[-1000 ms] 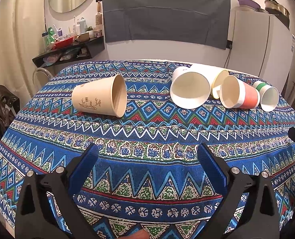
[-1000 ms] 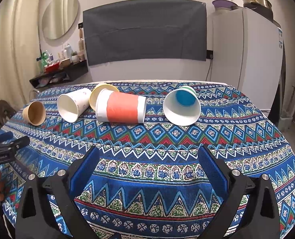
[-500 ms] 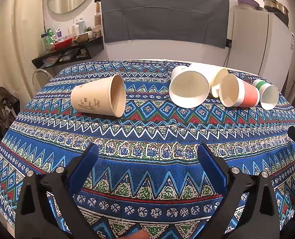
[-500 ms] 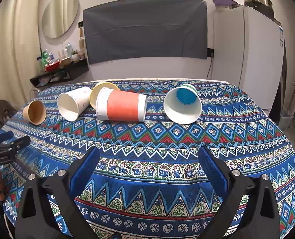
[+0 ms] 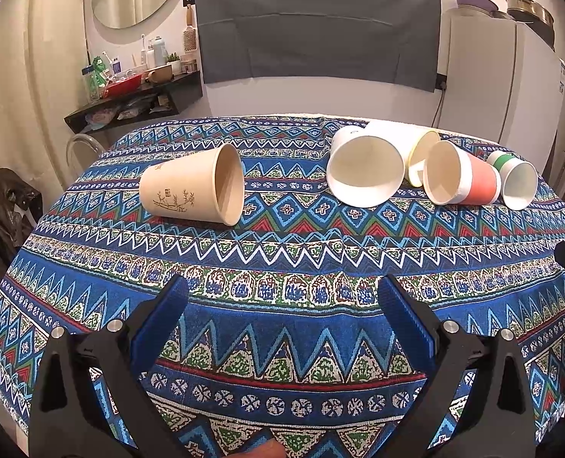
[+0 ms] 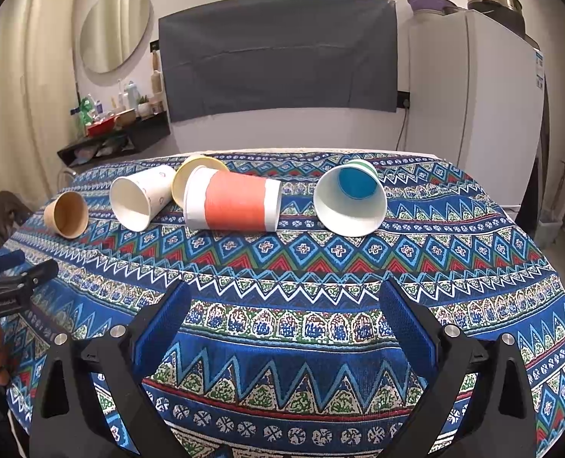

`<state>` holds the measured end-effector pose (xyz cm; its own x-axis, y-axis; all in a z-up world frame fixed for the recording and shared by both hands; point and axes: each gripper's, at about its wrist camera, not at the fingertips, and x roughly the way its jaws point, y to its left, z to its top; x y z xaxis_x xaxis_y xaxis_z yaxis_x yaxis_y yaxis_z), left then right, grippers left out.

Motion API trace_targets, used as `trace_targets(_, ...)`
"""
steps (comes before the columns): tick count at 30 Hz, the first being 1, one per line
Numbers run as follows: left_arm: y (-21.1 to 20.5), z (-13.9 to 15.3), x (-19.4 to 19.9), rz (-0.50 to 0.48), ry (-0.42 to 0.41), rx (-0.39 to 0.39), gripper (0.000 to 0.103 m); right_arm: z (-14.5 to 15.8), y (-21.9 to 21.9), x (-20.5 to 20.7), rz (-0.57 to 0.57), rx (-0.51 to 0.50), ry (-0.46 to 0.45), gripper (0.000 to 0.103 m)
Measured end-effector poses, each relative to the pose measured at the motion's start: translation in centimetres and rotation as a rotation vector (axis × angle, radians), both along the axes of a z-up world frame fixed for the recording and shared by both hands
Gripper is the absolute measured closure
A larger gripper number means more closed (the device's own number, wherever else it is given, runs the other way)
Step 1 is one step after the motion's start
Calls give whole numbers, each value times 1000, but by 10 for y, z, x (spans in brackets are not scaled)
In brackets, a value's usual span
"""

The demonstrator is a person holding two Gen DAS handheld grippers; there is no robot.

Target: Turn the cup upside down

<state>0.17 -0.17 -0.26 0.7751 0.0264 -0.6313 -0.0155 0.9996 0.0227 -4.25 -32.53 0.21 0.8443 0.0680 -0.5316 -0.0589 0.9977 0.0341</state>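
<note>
Both grippers are spread wide with nothing between the blue pads. The left gripper (image 5: 282,305) sits low over the near part of the patterned tablecloth (image 5: 282,252), and the right gripper (image 6: 284,305) does the same on its side. All five cups are lying on their sides in a row further back. The tan cup (image 5: 191,191) is off by itself on the left, mouth facing right. Then a white cup (image 5: 364,170), with a yellow cup (image 5: 423,152) tucked just behind it, then the orange cup (image 6: 231,204), and a green-striped cup (image 6: 351,200) with a blue bottom inside. Fridge (image 6: 473,107) stands behind the table.
</note>
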Motion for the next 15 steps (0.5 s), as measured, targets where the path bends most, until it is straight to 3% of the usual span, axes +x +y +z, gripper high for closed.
trace_targets(15,-1,0,1,4,4,5,6,0,0,1,0,1,5,8)
